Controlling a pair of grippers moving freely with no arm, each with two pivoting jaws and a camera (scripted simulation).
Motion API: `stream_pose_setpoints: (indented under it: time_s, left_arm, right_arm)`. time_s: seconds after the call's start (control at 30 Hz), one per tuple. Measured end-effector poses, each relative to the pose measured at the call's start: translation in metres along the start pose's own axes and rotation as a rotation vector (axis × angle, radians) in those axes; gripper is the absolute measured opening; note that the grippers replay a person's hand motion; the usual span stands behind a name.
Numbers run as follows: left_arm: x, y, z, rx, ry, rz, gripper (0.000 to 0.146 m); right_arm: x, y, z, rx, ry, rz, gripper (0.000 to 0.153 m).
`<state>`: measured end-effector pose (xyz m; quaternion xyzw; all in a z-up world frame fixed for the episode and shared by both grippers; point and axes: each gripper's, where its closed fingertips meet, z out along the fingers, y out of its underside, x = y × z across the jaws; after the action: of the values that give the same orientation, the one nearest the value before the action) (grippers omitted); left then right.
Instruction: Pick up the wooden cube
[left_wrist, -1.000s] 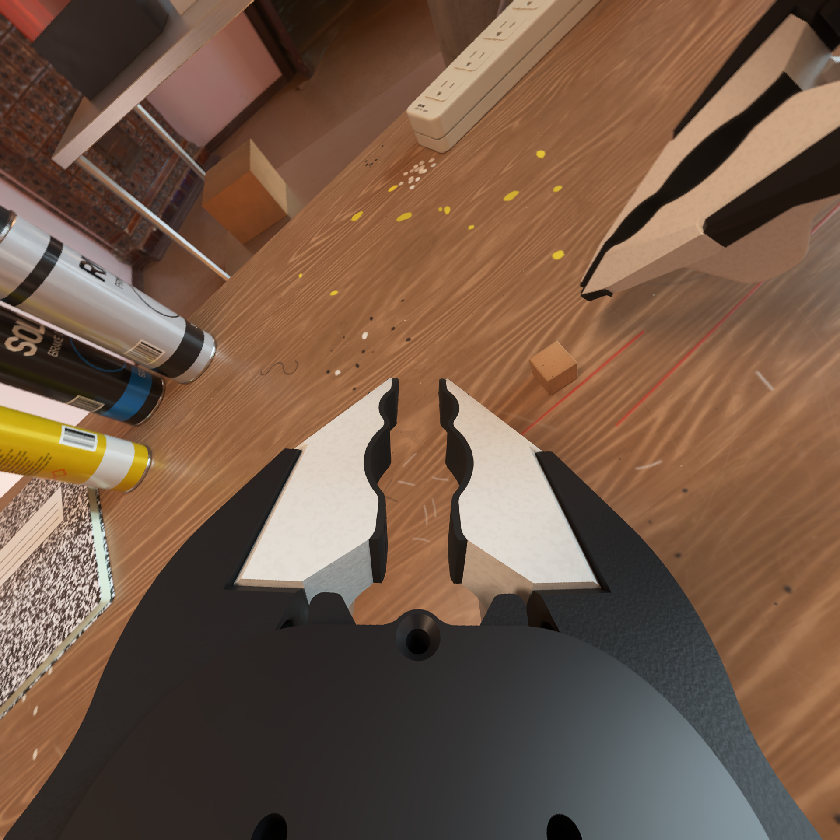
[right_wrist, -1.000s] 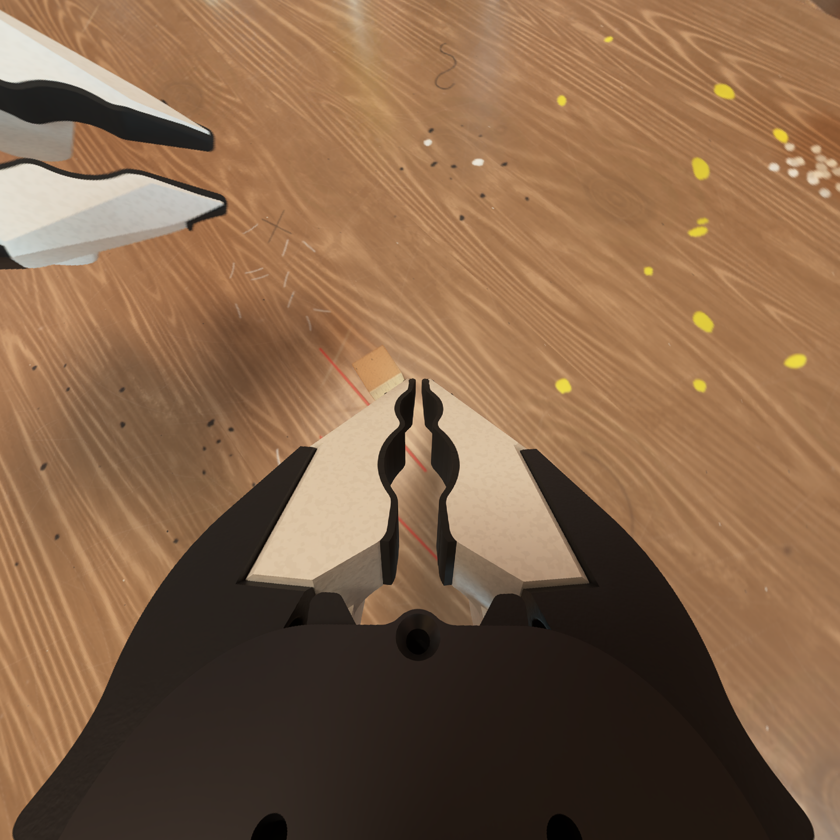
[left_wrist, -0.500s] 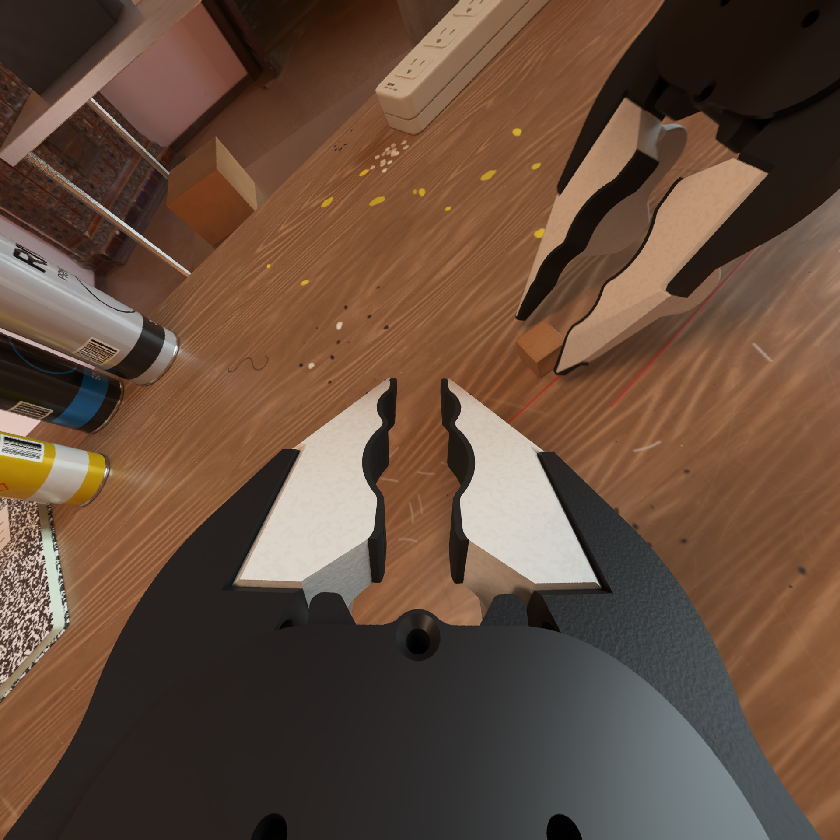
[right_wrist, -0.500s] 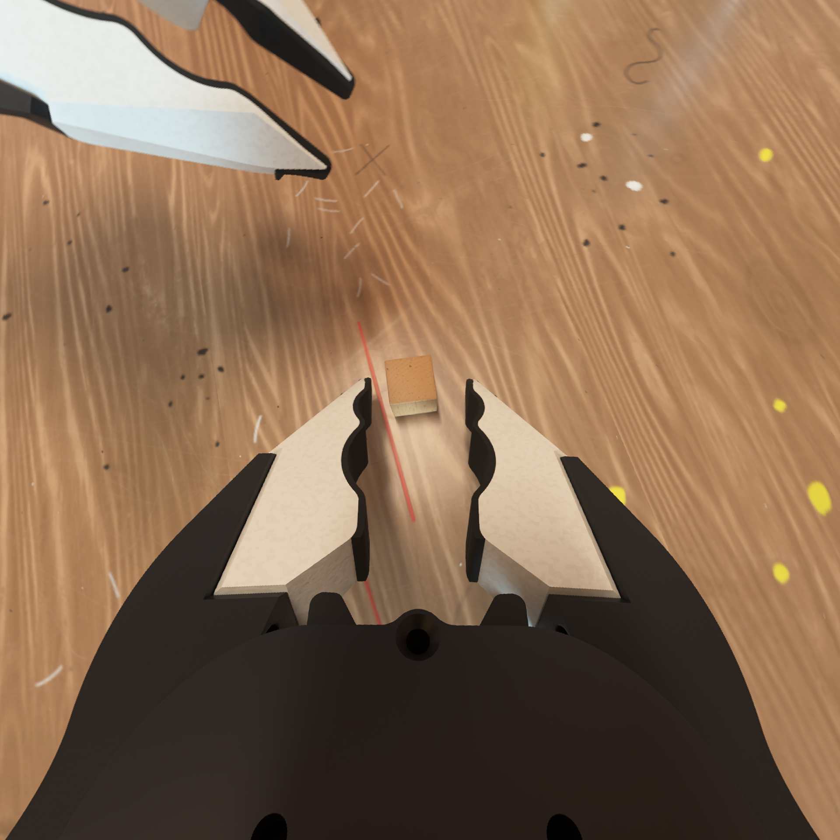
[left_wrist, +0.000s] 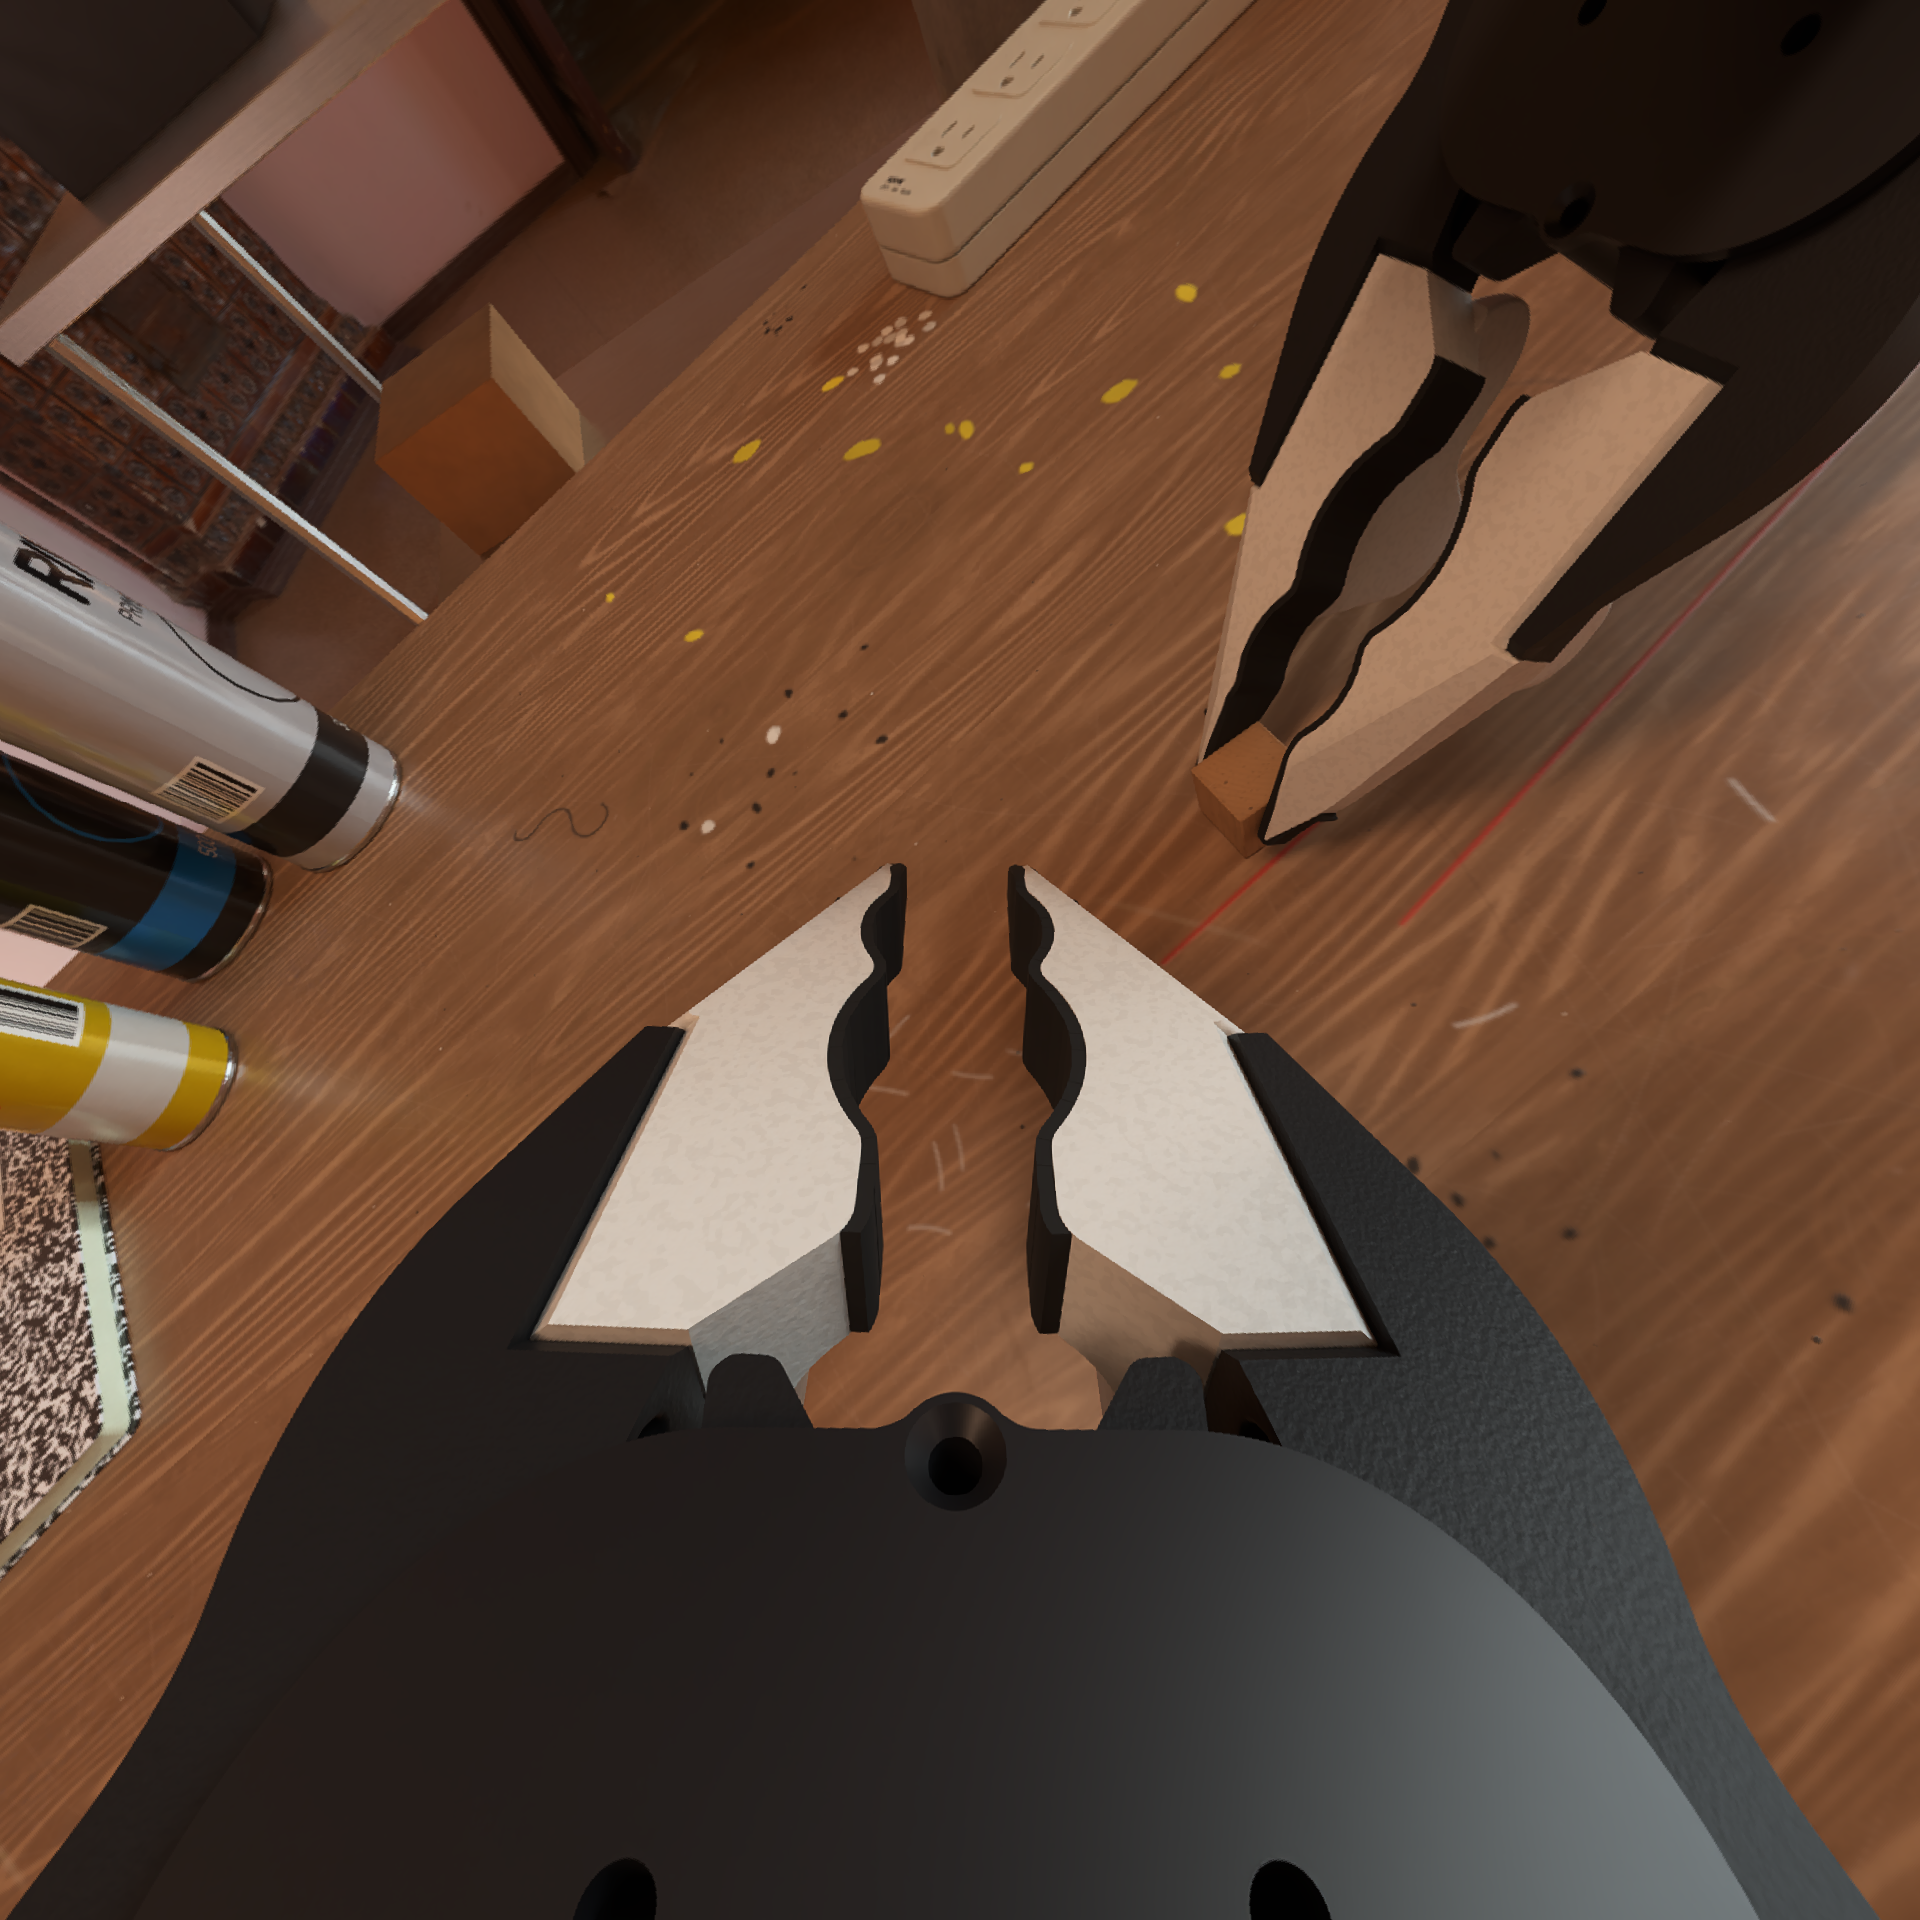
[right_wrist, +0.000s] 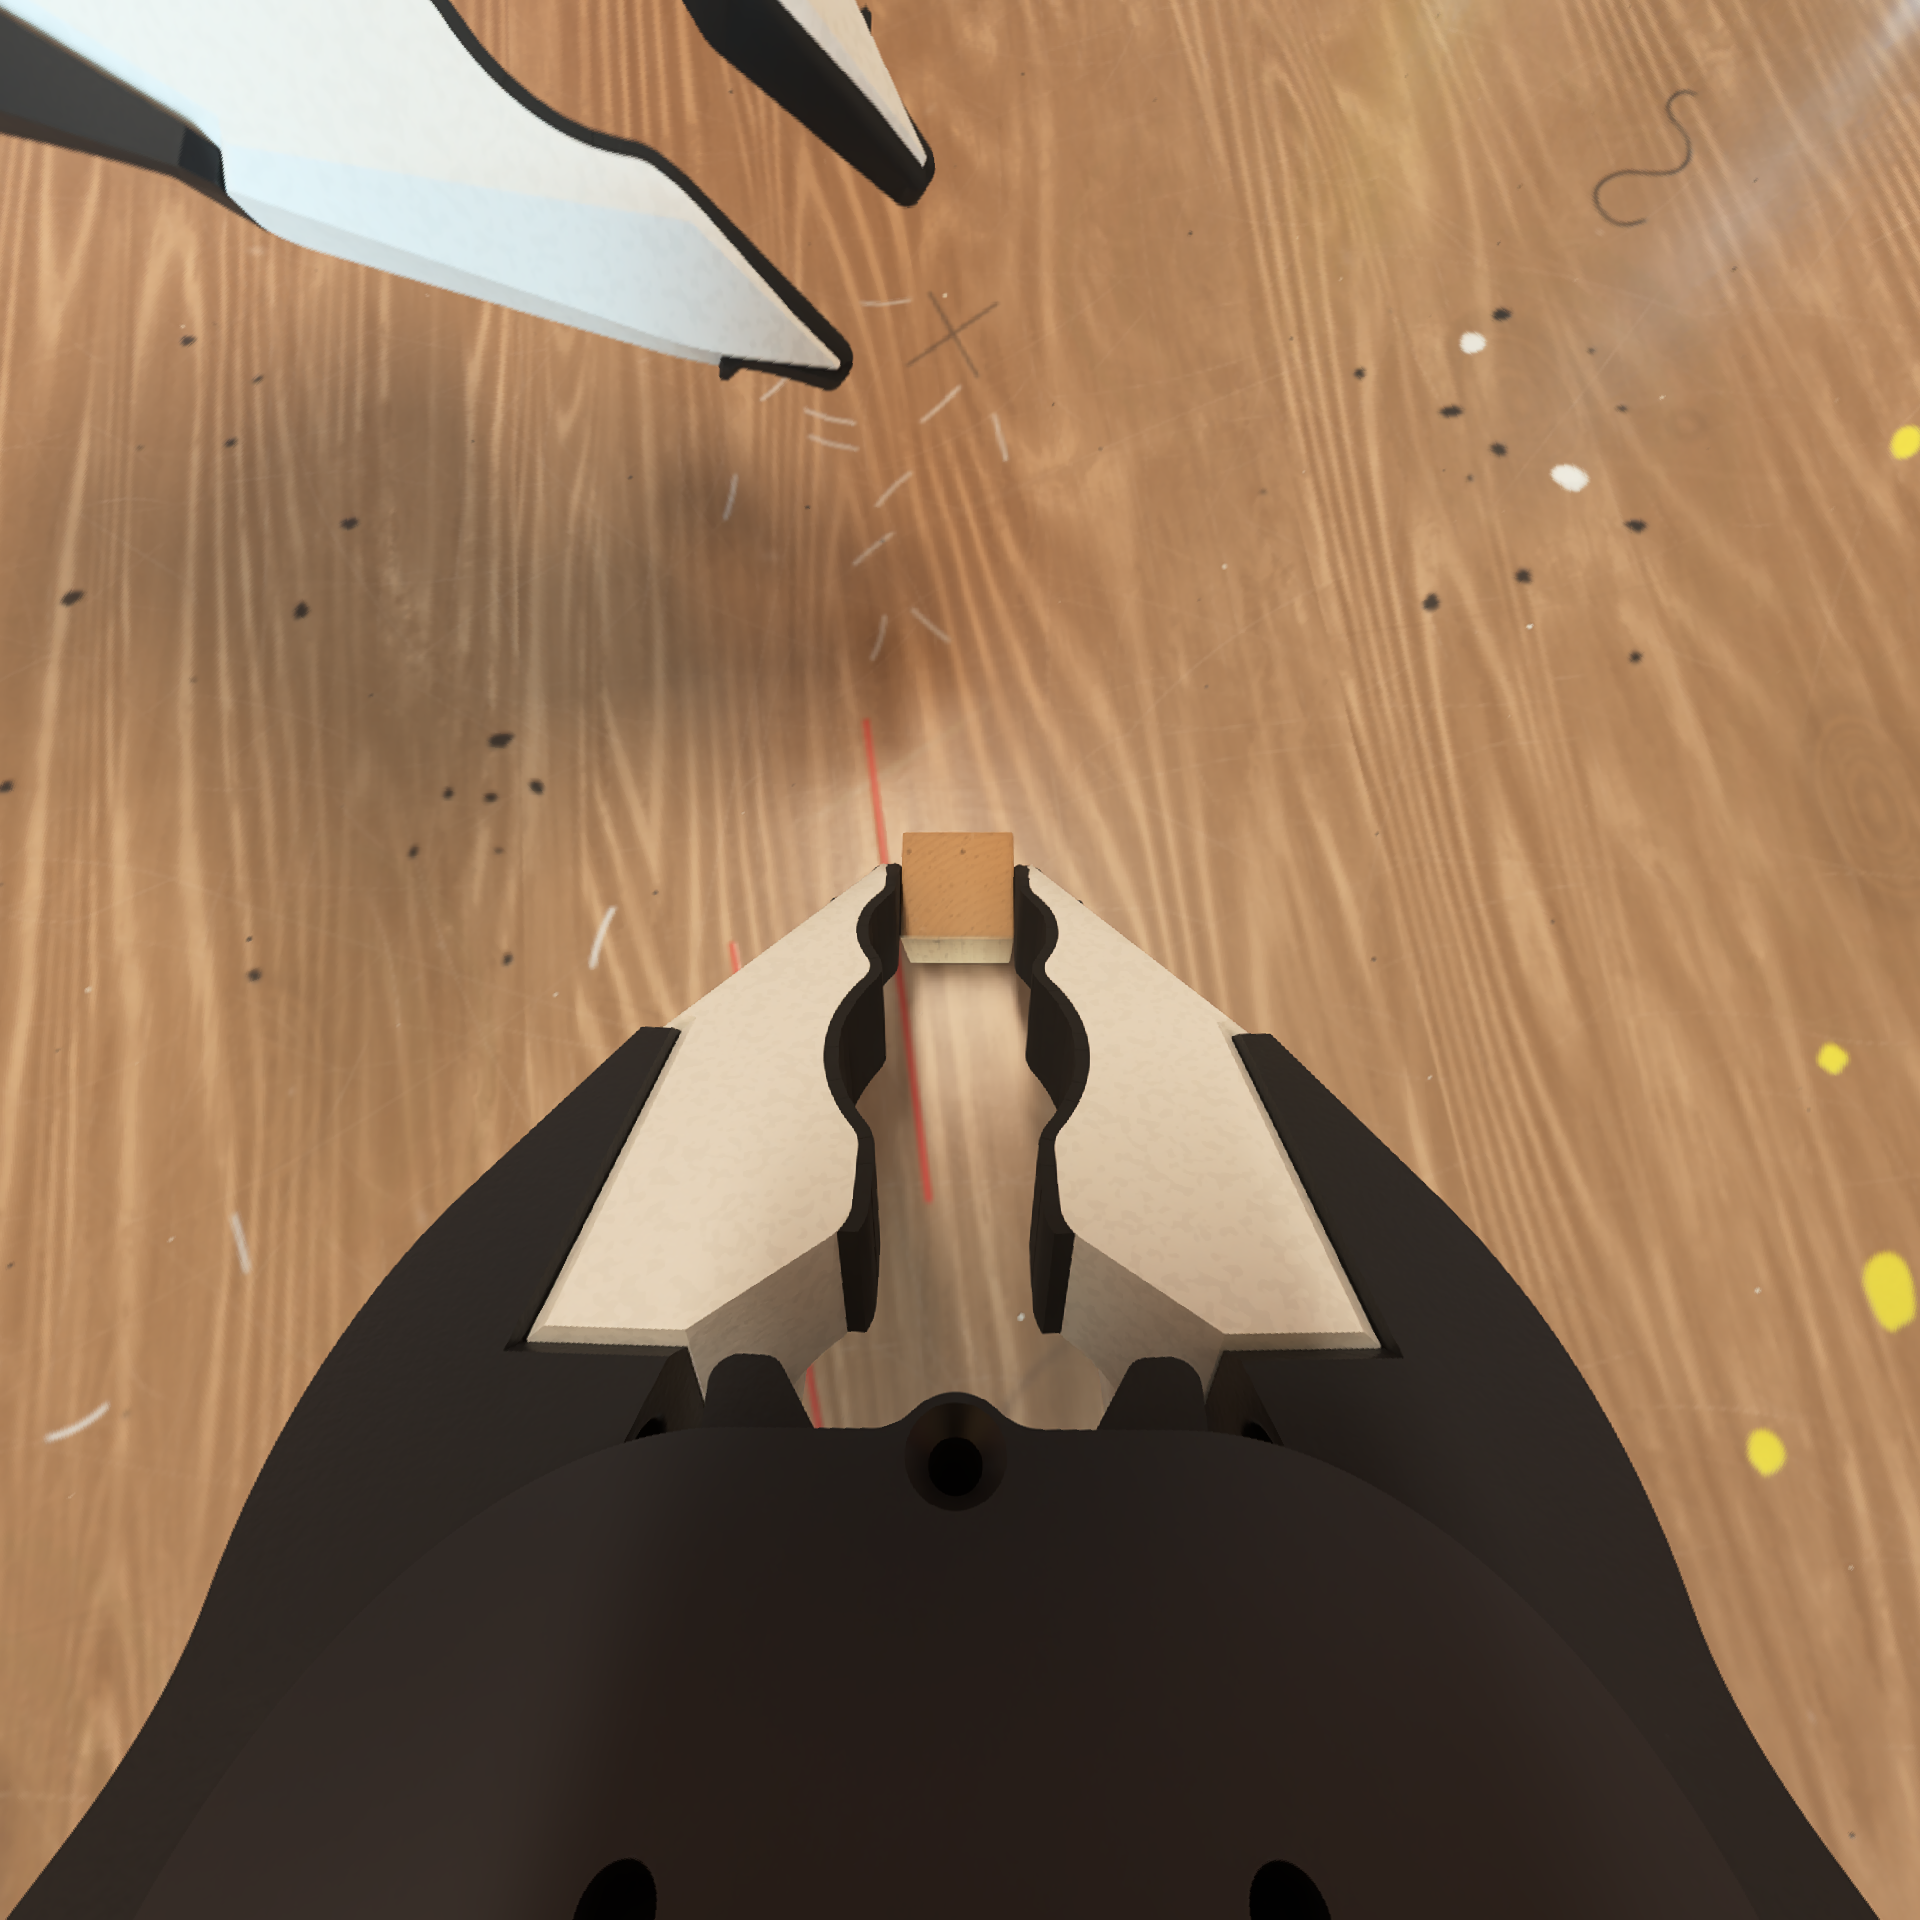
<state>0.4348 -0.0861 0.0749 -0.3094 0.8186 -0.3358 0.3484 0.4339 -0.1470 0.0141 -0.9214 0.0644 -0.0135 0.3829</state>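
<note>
My right gripper (right_wrist: 957, 883) has its fingertips (right_wrist: 881, 902) pressed against the two side faces of the wooden cube (right_wrist: 957, 889), so I read it as clamped on the cube at the very tips, with the wider scalloped part of the gap behind it holding nothing. The cube sits low on the wooden table (right_wrist: 1455, 935), and from my left wrist view its bottom corner (left_wrist: 1234, 781) looks level with the tabletop, so I judge it is gripped but not lifted; the grasp is done and the raise is what is left. Because the hold is only at the tips, I think a slow, straight lift is the safe choice. My left gripper (left_wrist: 956, 883) hangs over bare wood just beside the cube, its fingers a narrow gap apart and carrying nothing, and it has no part in this pick. Farther out on my left lie three spray cans (left_wrist: 187, 727) and a speckled notebook (left_wrist: 52, 1299); beyond the paint flecks, at the far edge, sits a beige power strip (left_wrist: 997, 135).
</note>
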Motion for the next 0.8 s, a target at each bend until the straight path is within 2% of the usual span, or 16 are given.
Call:
stream_pose_setpoints:
  time_s: [0.17,0.3,0.43,0.53,0.6,0.73,0.8]
  left_arm:
    - [0.011,-0.005,-0.01,0.033,0.033,0.003,0.019]
    - [0.04,-0.01,-0.024,0.068,0.109,0.068,0.022]
    - [0.072,-0.003,-0.032,0.048,0.157,0.195,0.036]
    - [0.086,-0.003,-0.033,0.062,0.171,0.328,0.041]
    - [0.089,-0.004,-0.032,0.059,0.151,0.428,0.039]
    - [0.098,-0.018,-0.036,0.125,0.135,0.517,0.015]
    - [0.099,-0.018,-0.035,0.124,0.123,0.573,0.01]
  right_arm:
    - [-0.013,0.008,-0.008,-0.014,-0.015,0.008,0.021]
    - [-0.031,0.012,-0.02,0.01,-0.058,0.083,0.021]
    - [-0.052,0.006,-0.037,0.102,-0.163,0.228,0.021]
    - [-0.065,0.001,-0.048,0.137,-0.242,0.287,0.021]
    - [-0.07,-0.005,-0.055,0.157,-0.285,0.307,0.021]
    - [-0.078,-0.013,-0.065,0.151,-0.353,0.322,0.021]
    - [-0.079,-0.012,-0.065,0.121,-0.366,0.317,0.021]
